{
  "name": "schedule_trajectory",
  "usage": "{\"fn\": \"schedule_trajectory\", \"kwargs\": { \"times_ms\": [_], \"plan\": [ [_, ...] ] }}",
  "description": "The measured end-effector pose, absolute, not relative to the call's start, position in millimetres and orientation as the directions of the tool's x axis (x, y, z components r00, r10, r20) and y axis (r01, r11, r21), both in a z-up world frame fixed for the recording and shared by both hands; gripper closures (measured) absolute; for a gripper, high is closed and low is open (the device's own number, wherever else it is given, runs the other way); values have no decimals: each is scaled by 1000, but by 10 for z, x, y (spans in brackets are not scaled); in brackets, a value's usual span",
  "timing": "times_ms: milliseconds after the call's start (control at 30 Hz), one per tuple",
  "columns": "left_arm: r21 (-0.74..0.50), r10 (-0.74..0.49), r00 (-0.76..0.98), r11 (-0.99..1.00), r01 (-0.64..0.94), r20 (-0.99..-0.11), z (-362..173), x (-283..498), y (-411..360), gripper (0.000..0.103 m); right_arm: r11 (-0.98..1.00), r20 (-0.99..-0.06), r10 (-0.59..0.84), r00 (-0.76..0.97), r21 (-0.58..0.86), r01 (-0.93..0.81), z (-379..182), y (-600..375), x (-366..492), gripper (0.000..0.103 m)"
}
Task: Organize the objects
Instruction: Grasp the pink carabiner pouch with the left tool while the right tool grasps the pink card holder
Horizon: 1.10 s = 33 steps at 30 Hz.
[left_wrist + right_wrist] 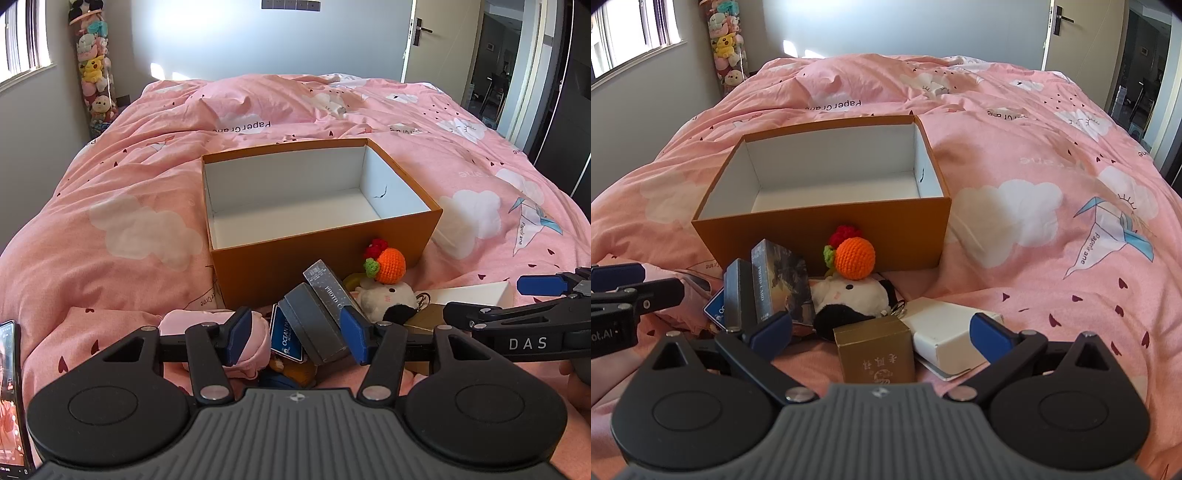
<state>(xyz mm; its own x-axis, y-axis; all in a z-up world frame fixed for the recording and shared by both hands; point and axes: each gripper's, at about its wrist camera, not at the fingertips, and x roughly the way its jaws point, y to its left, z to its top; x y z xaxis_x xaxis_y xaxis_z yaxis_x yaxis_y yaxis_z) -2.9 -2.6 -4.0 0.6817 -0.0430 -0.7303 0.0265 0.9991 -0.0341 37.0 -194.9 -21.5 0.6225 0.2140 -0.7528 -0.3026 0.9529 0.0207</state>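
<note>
An open, empty orange box (325, 258) (820, 232) sits on the pink bed. A pile lies in front of it: a grey box (314, 325) (738, 295), a photo card box (328, 288) (779, 280), a blue card (286, 339), a white plush with an orange crochet ball (388, 273) (855, 258), a gold box (877, 354) and a white box (945, 332). My left gripper (295, 334) is open, its fingers on either side of the grey box and blue card. My right gripper (882, 328) is open around the gold and white boxes.
The pink quilt (129, 192) covers the whole bed. A phone (11, 398) lies at the near left. A tall column of plush toys (94, 74) stands in the far left corner by a window. An open door (424, 37) is at the far right.
</note>
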Motion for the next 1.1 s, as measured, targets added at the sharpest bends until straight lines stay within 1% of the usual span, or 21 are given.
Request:
{"fn": "schedule_trajectory", "kwargs": {
  "times_ms": [467,700,767,833,867,933,967,1033,1100],
  "plan": [
    [-32,-40,673,999,24,-739,-58,-18,-12,39,952,-761,219,611,30,-305,-224,-1957,390,1],
    [-47,-51,629,999,22,-776,-144,72,106,40,944,-768,236,595,37,-327,-256,-1913,424,1],
    [-52,-52,612,999,17,-789,-165,102,175,44,937,-774,253,581,45,-347,-271,-1885,456,5],
    [-53,-51,601,998,15,-798,-166,125,242,44,928,-784,267,561,53,-368,-293,-1850,501,19],
    [-52,-51,596,999,16,-802,-161,137,273,44,923,-791,275,547,57,-381,-307,-1828,531,22],
    [-52,-46,587,999,6,-809,-148,155,354,44,910,-803,295,518,70,-410,-338,-1775,590,33],
    [-56,-45,581,998,-2,-813,-147,169,394,44,903,-807,305,506,75,-423,-349,-1748,617,35],
    [-77,-50,568,997,-24,-822,-151,198,492,44,887,-816,319,483,77,-456,-360,-1668,672,50],
    [-105,-50,561,992,-66,-826,-142,248,612,44,868,-821,338,460,84,-489,-359,-1578,731,57]
  ]
}}
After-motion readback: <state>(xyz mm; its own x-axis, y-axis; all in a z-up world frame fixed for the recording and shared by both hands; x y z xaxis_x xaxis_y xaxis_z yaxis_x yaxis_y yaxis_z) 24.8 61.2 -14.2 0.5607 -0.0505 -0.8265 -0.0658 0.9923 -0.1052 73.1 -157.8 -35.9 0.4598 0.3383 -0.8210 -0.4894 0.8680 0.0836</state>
